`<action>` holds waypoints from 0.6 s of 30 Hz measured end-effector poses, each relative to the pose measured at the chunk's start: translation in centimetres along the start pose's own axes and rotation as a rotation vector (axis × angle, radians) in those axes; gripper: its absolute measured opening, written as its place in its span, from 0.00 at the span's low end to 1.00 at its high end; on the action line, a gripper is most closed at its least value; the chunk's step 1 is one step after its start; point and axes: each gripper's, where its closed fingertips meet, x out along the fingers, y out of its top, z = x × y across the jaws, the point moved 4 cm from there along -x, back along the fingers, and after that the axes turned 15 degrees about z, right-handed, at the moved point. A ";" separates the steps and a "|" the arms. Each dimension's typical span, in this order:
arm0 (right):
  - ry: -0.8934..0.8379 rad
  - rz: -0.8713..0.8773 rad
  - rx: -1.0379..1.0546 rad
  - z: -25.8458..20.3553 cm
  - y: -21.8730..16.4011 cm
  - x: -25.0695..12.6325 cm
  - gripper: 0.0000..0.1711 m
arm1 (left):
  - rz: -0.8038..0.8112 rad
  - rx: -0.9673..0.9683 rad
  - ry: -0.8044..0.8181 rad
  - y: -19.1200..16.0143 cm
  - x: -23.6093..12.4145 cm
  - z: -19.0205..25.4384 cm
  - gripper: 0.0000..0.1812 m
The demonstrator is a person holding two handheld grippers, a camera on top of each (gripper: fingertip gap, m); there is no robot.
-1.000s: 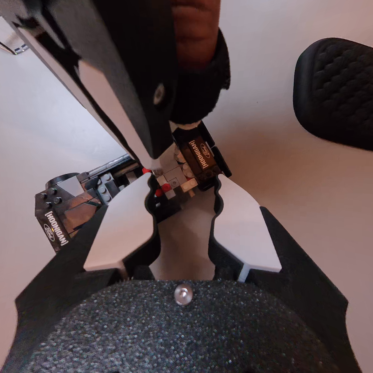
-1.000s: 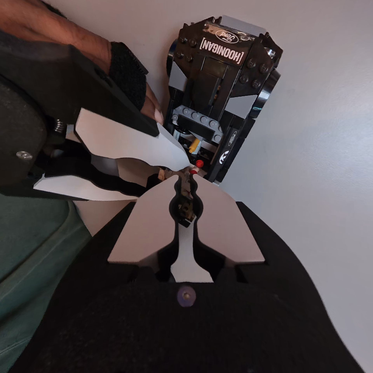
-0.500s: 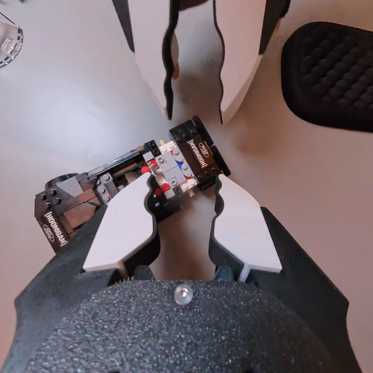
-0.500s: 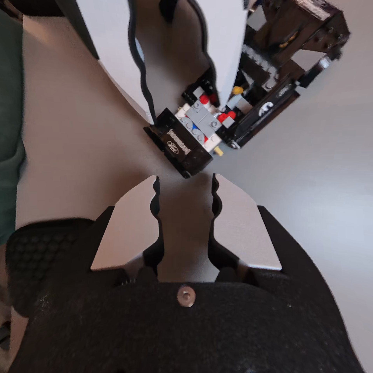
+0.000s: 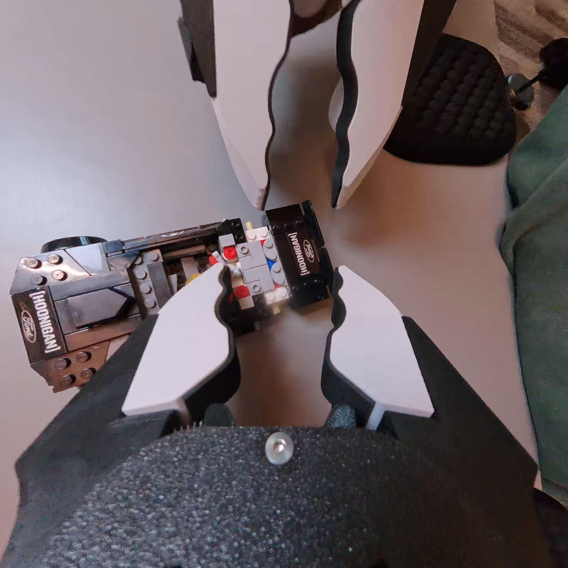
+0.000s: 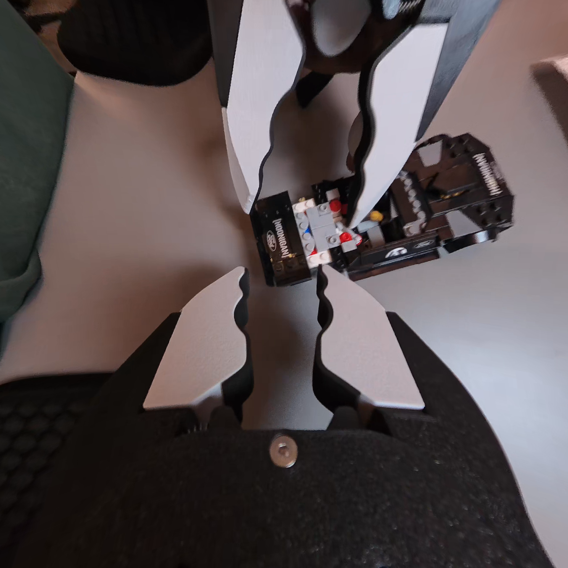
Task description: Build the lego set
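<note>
A black lego car (image 5: pixel 92 295) lies on the pale table, with grey, red, white and blue bricks (image 5: pixel 255 270) showing near its rear and a black stickered block (image 5: pixel 304 261) at the end. My left gripper (image 5: pixel 279 270) is open, its fingers on either side of that rear section and holding nothing. My right gripper (image 6: pixel 282 270) is open and empty, just short of the stickered block (image 6: pixel 279 239). Each gripper also shows in the other's view: the right one (image 5: pixel 298 206) and the left one (image 6: pixel 301 216). The car body (image 6: pixel 445 215) runs off to the right.
A black textured pad (image 5: pixel 455 101) lies at the table's edge, also in the right wrist view (image 6: pixel 30 430). Green clothing of a person (image 5: pixel 541 276) shows beside it, also in the right wrist view (image 6: pixel 24 153). Bare table (image 6: pixel 461 353) lies to the right of the car. Left and right tips are no more than a few centimetres apart.
One second ago my right gripper was shut on a piece at the car's rear. It has opened and pulled back. The left gripper stays open around the rear.
</note>
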 end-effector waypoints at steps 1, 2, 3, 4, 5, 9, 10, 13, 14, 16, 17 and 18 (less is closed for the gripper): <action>-0.006 0.012 -0.009 0.3 0.5 -0.2 0.24 | 0.001 0.004 0.003 0.1 -0.1 0.0 0.35; -0.018 0.020 -0.026 0.8 1.1 -0.4 0.24 | 0.005 0.009 0.013 0.2 -0.3 -0.1 0.35; -0.030 0.018 -0.049 1.3 1.7 -0.5 0.23 | 0.015 0.015 0.025 0.4 -0.6 0.0 0.35; -0.044 0.007 -0.077 1.9 2.2 -0.5 0.21 | 0.030 0.020 0.044 0.6 -1.0 0.0 0.34; -0.052 -0.012 -0.103 2.5 2.6 -0.3 0.18 | 0.049 0.028 0.070 0.8 -1.3 0.2 0.34; 0.022 -0.149 -0.148 4.3 2.9 1.1 0.12 | 0.085 0.065 0.186 0.1 -2.3 0.8 0.34; 0.059 -0.193 -0.124 4.6 2.9 1.4 0.12 | 0.095 0.065 0.210 -0.2 -2.4 1.0 0.34; 0.193 -0.299 -0.022 4.4 2.9 2.2 0.11 | 0.121 0.073 0.283 -1.1 -3.0 0.9 0.35; 0.208 -0.322 -0.010 4.5 2.8 2.5 0.12 | 0.136 0.073 0.304 -1.3 -3.2 0.8 0.34; 0.209 -0.360 -0.004 4.7 2.7 3.0 0.13 | 0.172 0.062 0.319 -1.7 -3.4 0.7 0.34; 0.204 -0.379 0.001 4.8 2.5 3.1 0.13 | 0.190 0.059 0.321 -1.8 -3.5 0.7 0.33; 0.204 -0.395 0.010 4.9 2.4 3.1 0.14 | 0.204 0.060 0.323 -2.0 -3.5 0.7 0.33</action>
